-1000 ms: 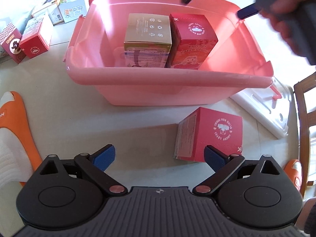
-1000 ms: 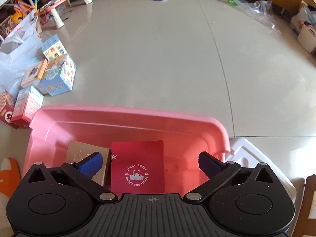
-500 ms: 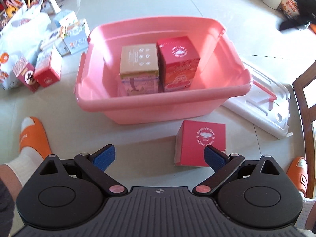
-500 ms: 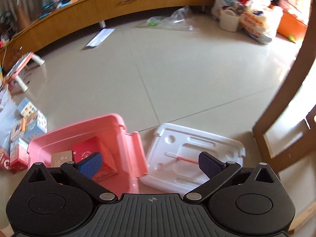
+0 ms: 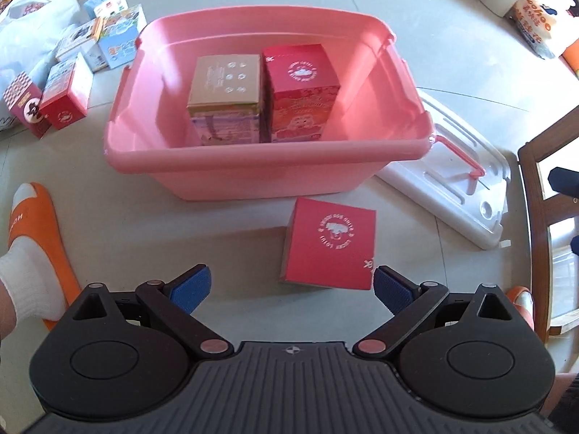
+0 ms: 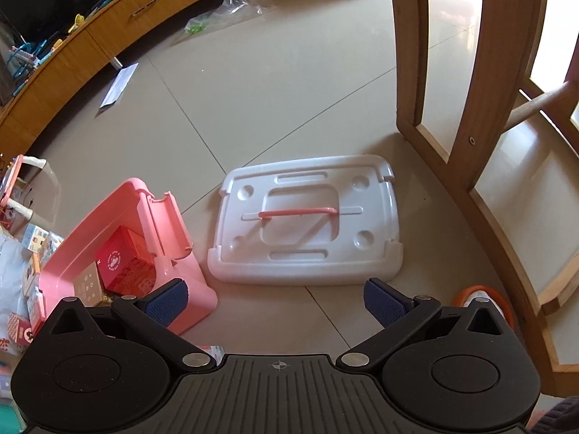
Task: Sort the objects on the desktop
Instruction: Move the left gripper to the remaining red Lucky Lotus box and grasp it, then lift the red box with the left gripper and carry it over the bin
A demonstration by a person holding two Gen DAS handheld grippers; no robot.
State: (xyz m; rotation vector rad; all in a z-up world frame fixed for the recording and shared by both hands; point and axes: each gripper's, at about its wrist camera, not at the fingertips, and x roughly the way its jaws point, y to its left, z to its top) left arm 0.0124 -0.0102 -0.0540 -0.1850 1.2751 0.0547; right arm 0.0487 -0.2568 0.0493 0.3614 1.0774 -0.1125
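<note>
A pink plastic bin (image 5: pixel 231 177) stands on the floor and holds a tan-topped box (image 5: pixel 225 85) and a red box (image 5: pixel 302 72) side by side. Another red box (image 5: pixel 331 242) lies on the floor in front of the bin. My left gripper (image 5: pixel 291 289) is open and empty, held above the floor just short of that box. My right gripper (image 6: pixel 275 300) is open and empty, above the floor facing the bin's white lid (image 6: pixel 307 224). The bin (image 6: pixel 119 217) shows at the left of the right wrist view.
Several small boxes (image 5: pixel 72 83) and a white bag lie left of the bin. The white lid (image 5: pixel 452 188) with a pink handle lies right of it. Wooden chair legs (image 6: pixel 466 83) stand at the right. My feet in orange slippers (image 5: pixel 36 238) flank the left gripper.
My right gripper has left the bin, swung right and now faces the lid and chair. My left gripper has risen and drawn back, so the bin and floor box look smaller.
</note>
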